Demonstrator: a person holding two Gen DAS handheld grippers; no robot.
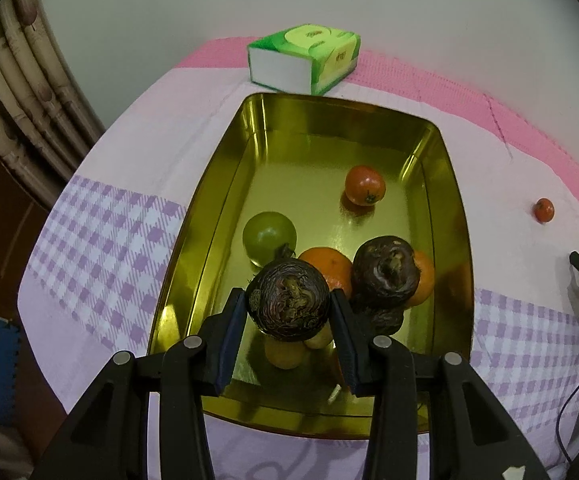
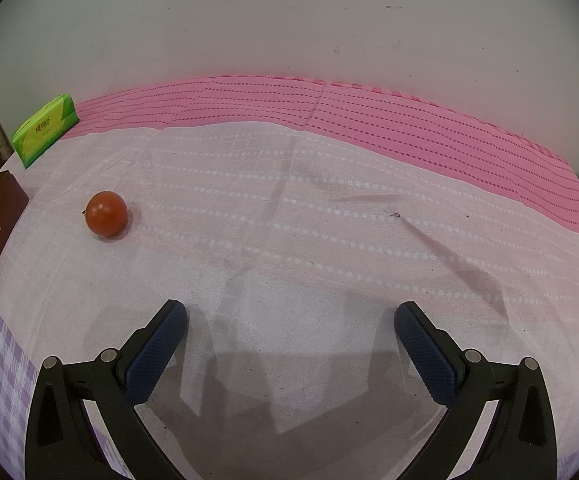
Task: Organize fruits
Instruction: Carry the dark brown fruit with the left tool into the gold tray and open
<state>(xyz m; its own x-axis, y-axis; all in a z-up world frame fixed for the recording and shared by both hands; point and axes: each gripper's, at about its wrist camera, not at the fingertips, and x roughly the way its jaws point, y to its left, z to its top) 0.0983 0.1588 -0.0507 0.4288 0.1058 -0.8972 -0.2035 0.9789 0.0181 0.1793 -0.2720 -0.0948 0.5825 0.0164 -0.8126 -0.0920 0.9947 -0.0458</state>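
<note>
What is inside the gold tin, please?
The gold tin holds a red tomato, a green fruit, oranges, and a dark fruit. The left gripper holds another dark fruit and covers some yellowish pieces below.

The rectangular gold metal tray (image 1: 225, 184) gleams mirror-bright, throwing back reflections of the fruit. The round dark purple-brown fruit (image 1: 288, 305) looks rough and wrinkled, matt all over. The smooth green round fruit (image 1: 268, 236) and small red tomato (image 2: 106, 213) shine glossy. The pink and lilac checked cloth (image 2: 329, 216) lies soft, woven, matt. The green tissue pack (image 1: 309, 56) has slick plastic wrap.
</note>
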